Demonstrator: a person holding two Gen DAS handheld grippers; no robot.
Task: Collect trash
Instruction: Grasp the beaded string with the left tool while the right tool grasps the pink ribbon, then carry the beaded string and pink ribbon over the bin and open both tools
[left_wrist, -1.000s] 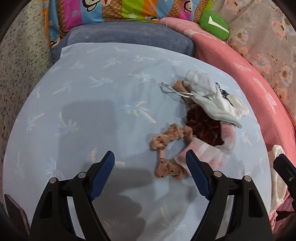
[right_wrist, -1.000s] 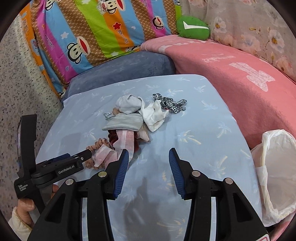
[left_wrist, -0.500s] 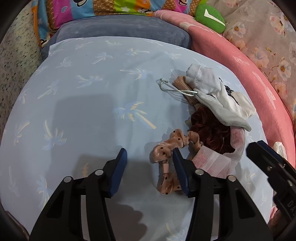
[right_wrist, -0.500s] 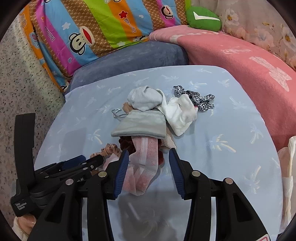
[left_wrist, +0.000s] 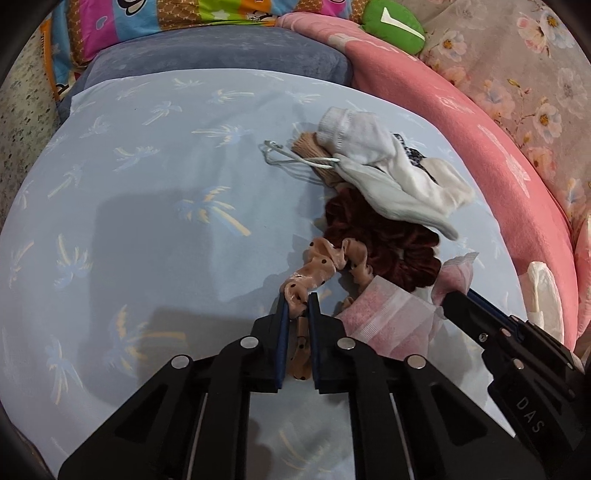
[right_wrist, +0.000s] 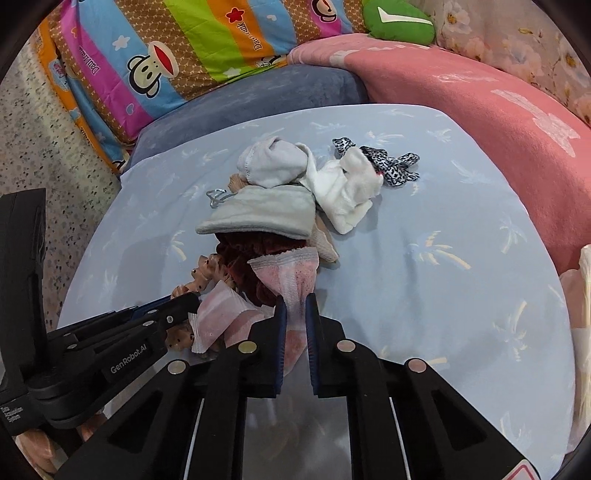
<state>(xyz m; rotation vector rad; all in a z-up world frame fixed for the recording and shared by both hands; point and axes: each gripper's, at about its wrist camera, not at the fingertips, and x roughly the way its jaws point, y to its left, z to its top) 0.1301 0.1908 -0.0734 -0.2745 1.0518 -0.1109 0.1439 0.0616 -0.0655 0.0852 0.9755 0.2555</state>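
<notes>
Pale blue palm-print sheet (left_wrist: 147, 229) spread across the bed, striped cartoon-monkey pillow (right_wrist: 177, 59) and pink fleece blanket (right_wrist: 480, 107) banked behind. At the right edge, white plastic bag (left_wrist: 543, 291) — only a sliver in view, contents impossible to tell.

Mid-sheet, a heap: white sock (left_wrist: 362, 140) and grey sock (left_wrist: 399, 199) on top, dark red velvet scrunchie (left_wrist: 384, 240) under them, leopard-print scrunchie (right_wrist: 388, 162) at the far side, thin metal wire clip (left_wrist: 291, 157) poking out toward the left.

Left gripper (left_wrist: 297, 299) closing, pads pinching the peach polka-dot scrunchie (left_wrist: 321, 266) — one fold caught between the blue pads, the remainder trailing up and right toward the red velvet, a loose end hanging down behind the fingers. Long axis roughly along the gripper's line, bending right.

Right gripper (right_wrist: 294, 301) closing too, jaws nearly together on the pink translucent wrapper (right_wrist: 291, 280). Wrapper lying lengthwise away from the fingers, far end fanned wide against the red scrunchie, near end squeezed narrow between the pads. Second pink wrapper piece (right_wrist: 218, 314) just left, beside the left gripper's fingertips.
</notes>
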